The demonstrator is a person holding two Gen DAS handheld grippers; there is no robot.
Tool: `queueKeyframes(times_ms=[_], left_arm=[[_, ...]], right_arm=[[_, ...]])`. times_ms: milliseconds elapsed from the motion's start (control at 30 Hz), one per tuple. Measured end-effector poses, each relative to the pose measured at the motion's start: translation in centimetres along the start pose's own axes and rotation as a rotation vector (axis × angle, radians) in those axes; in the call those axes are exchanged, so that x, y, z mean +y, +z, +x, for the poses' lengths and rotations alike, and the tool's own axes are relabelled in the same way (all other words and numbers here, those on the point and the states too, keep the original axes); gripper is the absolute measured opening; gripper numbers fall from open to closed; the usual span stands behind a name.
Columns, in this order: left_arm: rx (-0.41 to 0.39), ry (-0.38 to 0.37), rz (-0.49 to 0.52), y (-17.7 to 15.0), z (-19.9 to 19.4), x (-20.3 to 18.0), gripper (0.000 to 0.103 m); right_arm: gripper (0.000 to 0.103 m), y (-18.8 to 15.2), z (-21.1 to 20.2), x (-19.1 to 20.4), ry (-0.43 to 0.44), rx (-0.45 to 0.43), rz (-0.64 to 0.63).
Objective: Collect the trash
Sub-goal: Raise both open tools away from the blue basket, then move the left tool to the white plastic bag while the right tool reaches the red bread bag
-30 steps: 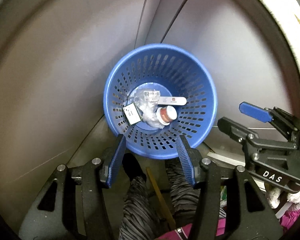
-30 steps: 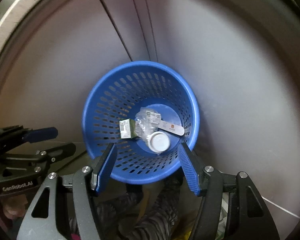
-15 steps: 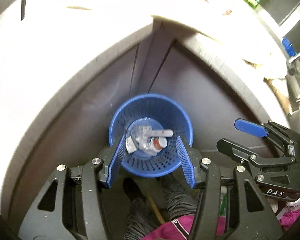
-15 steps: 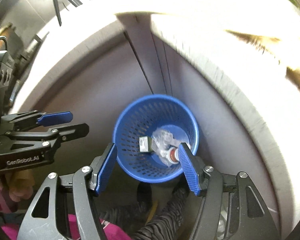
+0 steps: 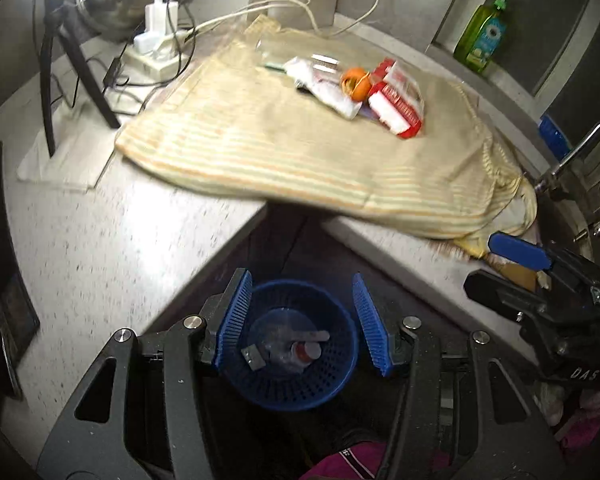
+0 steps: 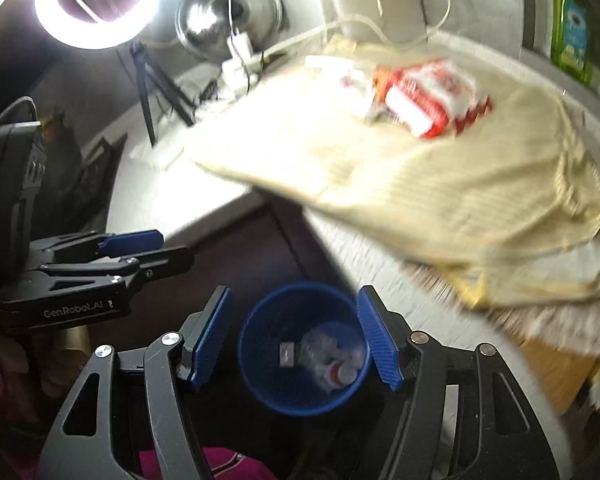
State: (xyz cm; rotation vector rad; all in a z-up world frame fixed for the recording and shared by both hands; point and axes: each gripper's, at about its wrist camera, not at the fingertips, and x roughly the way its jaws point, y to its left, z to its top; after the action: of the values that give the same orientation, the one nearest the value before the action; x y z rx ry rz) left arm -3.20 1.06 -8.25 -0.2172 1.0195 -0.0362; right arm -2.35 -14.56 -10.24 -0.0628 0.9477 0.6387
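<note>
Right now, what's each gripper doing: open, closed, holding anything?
Left gripper: open, holding nothing.
Right gripper: open, jaws just opening wider, nothing between them.

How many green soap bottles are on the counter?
1. The green soap bottle stands at the counter's far right corner, beyond the striped cloth. Others may be hidden out of frame.

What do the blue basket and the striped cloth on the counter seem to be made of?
Blue basket: probably moulded plastic, evenly coloured, its wall pierced with regular slots. Striped cloth: woven fabric, matte, cream with orange stripes; it drapes and wrinkles over the counter edge.
</note>
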Motion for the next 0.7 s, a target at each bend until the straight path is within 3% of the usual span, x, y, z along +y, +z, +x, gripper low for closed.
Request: queueKeyframes(times_ms=[300,433,700], left_arm=[[-0.073,-0.051,-0.007,4.6,0.2,-1.8,0.054],[-0.056,-0.05,-0.018,6.8,1.5,-2.4,0.054],[-0.023,-0.078,-0.101,10.8,5.0,-2.4,0.054]], right_arm=[[0.071,4.3,-2.6,-3.7,-0.042,-0.144,0.017],[0.082,6.1,-2.9,-6.0,-0.051,-0.187,0.036],[0.082,9.5,-1.7,-11.5,-0.016,-0.173,0.124]])
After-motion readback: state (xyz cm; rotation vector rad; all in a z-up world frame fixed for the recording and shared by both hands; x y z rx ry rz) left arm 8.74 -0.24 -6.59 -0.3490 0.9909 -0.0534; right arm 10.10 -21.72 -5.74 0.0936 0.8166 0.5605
